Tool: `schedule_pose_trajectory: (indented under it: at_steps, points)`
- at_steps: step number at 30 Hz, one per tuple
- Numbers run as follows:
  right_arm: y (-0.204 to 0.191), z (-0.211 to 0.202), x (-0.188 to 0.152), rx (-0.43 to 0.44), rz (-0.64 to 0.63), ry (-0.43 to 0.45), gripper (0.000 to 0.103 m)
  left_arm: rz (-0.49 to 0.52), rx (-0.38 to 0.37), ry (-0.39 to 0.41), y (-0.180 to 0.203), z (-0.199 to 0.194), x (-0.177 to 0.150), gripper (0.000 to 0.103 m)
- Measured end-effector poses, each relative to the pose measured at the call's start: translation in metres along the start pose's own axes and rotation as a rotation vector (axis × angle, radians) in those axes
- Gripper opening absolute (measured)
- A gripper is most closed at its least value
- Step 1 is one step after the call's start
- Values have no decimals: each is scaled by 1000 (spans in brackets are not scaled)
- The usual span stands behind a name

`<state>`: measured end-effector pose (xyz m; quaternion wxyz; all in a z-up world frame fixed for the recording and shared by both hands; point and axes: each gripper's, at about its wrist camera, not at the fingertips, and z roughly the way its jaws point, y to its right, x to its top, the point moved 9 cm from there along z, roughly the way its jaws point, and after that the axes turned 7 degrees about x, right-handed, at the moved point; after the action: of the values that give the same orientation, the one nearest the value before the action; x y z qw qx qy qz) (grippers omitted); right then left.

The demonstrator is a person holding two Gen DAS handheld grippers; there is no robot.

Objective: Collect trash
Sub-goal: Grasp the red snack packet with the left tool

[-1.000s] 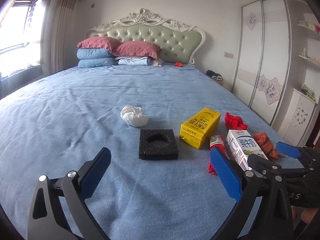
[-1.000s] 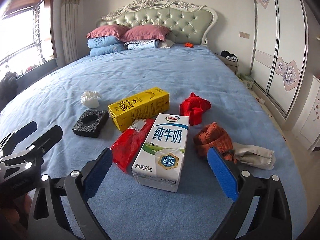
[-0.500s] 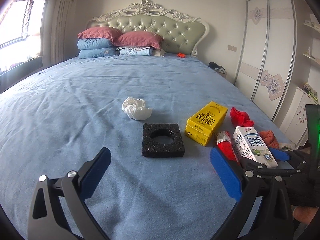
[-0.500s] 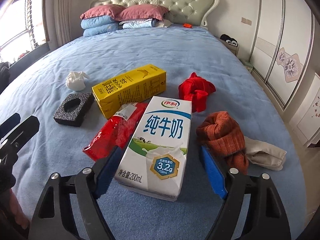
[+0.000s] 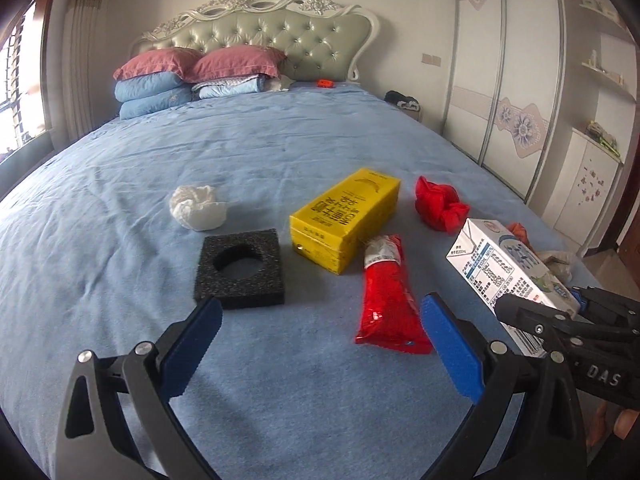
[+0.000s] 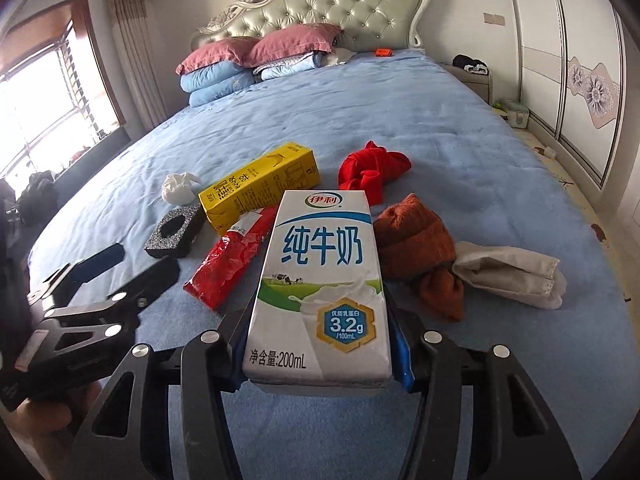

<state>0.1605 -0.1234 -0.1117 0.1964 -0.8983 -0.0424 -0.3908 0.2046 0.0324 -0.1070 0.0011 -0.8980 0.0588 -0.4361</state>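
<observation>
Milk carton (image 6: 320, 280) sits between right gripper (image 6: 320, 364) pads, jaws closing, blue pads against both its sides, near edge of blue bed (image 6: 420, 120). Red wrapper (image 6: 232, 258) just left of it, yellow carton (image 6: 260, 186) behind that; orange cloth (image 6: 416, 248) and beige cloth (image 6: 508, 272) right. Left gripper (image 5: 320, 344) wide, nothing in it, black foam block (image 5: 240, 268) and white tissue wad (image 5: 198, 207) beyond

Pink and blue pillows (image 5: 160, 80) stacked against tufted headboard (image 5: 276, 36); red cloth (image 6: 372, 170), orange cloth (image 6: 416, 248), beige cloth (image 6: 508, 272) strewn on blue bedspread (image 5: 280, 140).
</observation>
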Motion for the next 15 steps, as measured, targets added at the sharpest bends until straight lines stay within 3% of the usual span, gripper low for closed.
schedule_pose_trajectory:
  at_steps: [9,12,15]
  points:
    - [16,-44,-1,-10,-21,63,53,40,-30,-113,43,34,0,99]
    - [17,-51,0,-22,-31,74,53,27,-50,-221,46,57,-11,82]
    - [18,-53,-2,-33,-48,73,52,1,-51,-227,41,59,-12,75]
